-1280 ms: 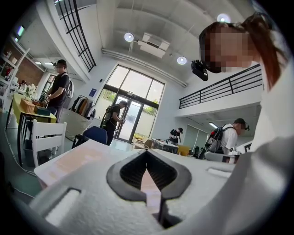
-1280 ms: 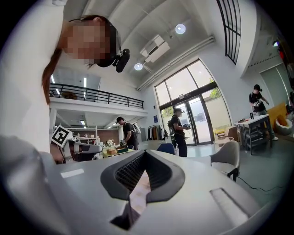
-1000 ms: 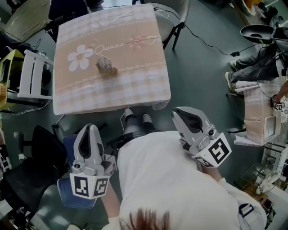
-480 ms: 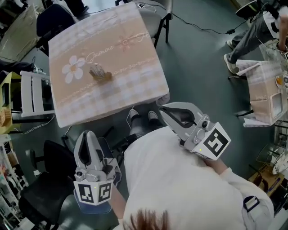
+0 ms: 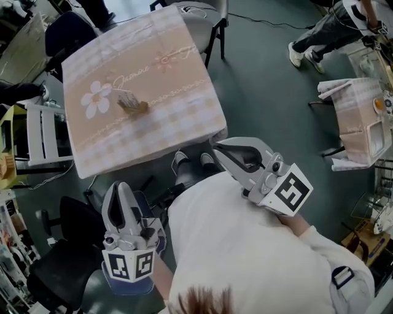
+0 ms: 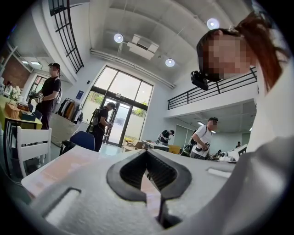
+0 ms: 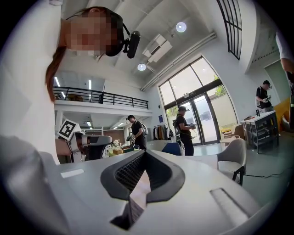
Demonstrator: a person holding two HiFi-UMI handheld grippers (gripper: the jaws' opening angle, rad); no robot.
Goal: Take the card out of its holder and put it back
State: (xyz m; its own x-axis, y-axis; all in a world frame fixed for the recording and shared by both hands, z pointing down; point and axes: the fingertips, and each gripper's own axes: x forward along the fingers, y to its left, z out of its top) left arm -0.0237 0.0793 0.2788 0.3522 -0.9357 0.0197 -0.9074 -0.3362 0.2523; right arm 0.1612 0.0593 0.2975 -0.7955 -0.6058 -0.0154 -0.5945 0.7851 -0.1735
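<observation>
Nearby, a white chair flanks the tabletop on its left and a grey chair stands at its far side. Checked floral cloth covers it, over a dark floor in a bright hall. The card holder, its card standing in it, sits well ahead of my left hand-held gripper and right hand-held gripper, both closed on nothing, by my waist.

A square counter draped in a peach checked cloth printed with a white daisy stands ahead of the left hand-held gripper and the right hand-held gripper, well apart from both. A small card holder bearing its card sits beside the daisy.
</observation>
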